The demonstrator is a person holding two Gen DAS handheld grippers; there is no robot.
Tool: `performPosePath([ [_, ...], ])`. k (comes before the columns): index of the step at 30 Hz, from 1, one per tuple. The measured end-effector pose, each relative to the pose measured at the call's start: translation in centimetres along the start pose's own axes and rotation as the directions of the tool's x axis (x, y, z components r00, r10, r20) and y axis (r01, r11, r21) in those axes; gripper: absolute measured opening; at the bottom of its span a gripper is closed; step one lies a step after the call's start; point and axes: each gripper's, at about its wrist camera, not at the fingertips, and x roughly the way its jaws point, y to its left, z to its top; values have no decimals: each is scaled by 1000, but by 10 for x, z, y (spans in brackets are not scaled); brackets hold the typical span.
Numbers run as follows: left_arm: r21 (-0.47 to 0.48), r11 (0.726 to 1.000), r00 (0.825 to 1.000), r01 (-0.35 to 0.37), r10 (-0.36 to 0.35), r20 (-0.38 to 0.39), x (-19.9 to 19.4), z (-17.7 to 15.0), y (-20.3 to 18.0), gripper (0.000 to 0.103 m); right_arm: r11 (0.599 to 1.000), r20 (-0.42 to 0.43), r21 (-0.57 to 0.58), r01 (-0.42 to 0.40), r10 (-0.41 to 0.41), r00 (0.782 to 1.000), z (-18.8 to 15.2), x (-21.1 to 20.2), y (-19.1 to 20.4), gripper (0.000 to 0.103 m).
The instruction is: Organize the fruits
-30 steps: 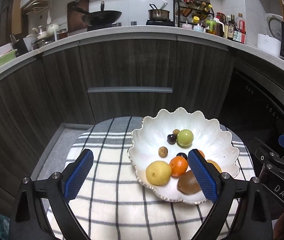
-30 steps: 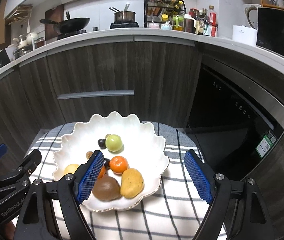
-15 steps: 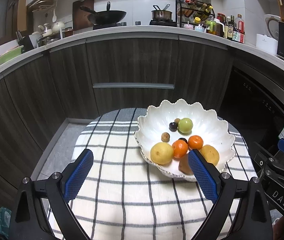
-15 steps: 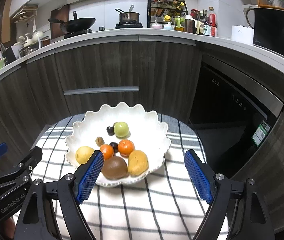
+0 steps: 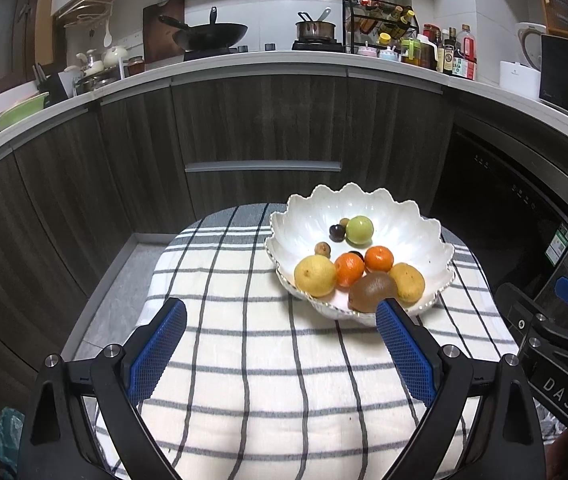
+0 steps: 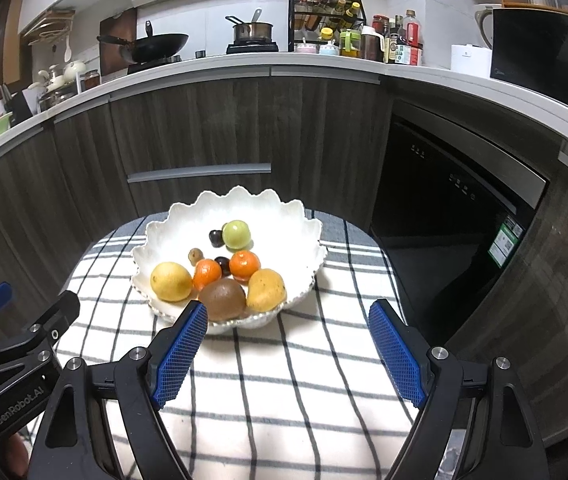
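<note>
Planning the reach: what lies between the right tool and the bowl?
Only bare striped cloth lies between the open right tool and the bowl, as the right wrist view shows.

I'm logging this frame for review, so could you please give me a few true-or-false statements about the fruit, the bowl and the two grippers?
1. All the fruit lies in the white bowl. True.
2. The left gripper is shut on the kiwi. False: it is open and empty, short of the bowl.
3. The bowl stands on a striped cloth. True.
4. The right gripper holds the lemon. False: it is open, and the lemon lies in the bowl.
5. Two oranges lie in the bowl. True.
</note>
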Motion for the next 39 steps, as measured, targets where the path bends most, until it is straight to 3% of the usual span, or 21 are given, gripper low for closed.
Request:
performPosePath([
  [18, 20, 1000, 1000, -8, 7, 27, -37, -28, 2, 97, 1000, 33, -11, -3, 3, 999, -28, -37, -2, 84],
  [28, 12, 1000, 998, -19, 18, 53, -55, -41, 6, 97, 1000, 93, -25, -10, 13, 996, -38, -62, 1, 84],
  [39, 9, 1000, 998, -25, 25, 62, -62, -45, 9, 97, 999, 99, -23, -21, 24, 995, -46, -67, 1, 84],
])
